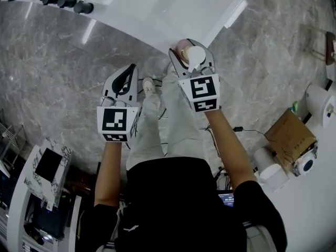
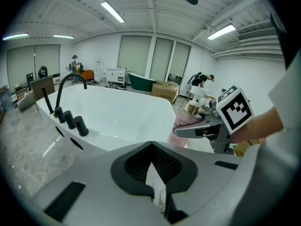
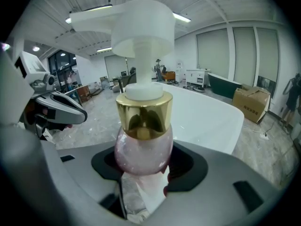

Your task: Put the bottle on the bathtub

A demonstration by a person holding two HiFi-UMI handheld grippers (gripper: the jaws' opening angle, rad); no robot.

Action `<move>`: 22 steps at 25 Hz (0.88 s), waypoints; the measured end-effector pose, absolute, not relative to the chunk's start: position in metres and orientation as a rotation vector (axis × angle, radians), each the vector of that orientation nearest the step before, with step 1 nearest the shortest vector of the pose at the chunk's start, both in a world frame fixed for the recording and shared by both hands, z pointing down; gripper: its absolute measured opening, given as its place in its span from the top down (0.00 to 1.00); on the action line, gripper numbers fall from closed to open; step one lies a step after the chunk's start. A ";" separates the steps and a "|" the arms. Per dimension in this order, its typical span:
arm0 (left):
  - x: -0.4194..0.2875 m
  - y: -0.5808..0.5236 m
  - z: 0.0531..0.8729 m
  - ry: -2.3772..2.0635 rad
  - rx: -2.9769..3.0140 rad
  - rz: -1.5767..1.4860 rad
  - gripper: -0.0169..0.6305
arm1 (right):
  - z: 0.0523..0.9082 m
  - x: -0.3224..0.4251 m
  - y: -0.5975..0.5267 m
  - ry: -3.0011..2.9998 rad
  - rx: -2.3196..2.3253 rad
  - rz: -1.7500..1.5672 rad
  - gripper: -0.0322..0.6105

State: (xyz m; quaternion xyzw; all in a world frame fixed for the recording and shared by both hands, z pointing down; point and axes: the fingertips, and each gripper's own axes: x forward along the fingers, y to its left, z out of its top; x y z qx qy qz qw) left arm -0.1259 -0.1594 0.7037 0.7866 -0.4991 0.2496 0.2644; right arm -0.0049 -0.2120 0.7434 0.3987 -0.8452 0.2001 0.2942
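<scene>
Right gripper (image 1: 191, 55) first: in the head view it's up ahead of the person, jaws clamped around a pink round-bellied bottle (image 1: 185, 49) with a gold collar and a white pump head. The bottle sits right by the edge of the glossy white bathtub (image 1: 157, 14), but from this angle I can't tell if it's touching the rim. The left gripper (image 1: 127, 76) is lower and to the left, over the grey marble floor (image 1: 58, 72), with its jaws pinched together at the tips. A black tap set (image 1: 63, 1) stands on the tub's far rim, and there's a brown cardboard box (image 1: 291, 135) off to the right on the floor.

Left gripper view: the jaws are closed against each other with nothing in them. Past them you see the tub from the side, the black tap on its left rim. The right gripper is over on the right with its black-and-white marker cube (image 2: 234, 109), holding the bottle upright just beside the tub's near corner, not resting on it. Way in the back there's a dark green tub (image 2: 143, 81).

Right gripper view: the bottle fills the middle, its pink belly squeezed between the two jaws, gold collar and pump standing straight up above them. The white tub stretches out behind it to the right, and the left gripper shows at the left edge, well apart from the bottle.
</scene>
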 end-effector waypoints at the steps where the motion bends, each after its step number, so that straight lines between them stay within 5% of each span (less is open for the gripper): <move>1: -0.126 -0.158 0.705 -1.345 2.118 0.676 0.95 | 0.744 -0.005 -0.212 -2.250 1.060 0.532 0.58; 22: -0.126 -0.151 0.726 -1.336 2.098 0.681 0.95 | 0.755 -0.011 -0.205 -2.268 1.058 0.495 0.58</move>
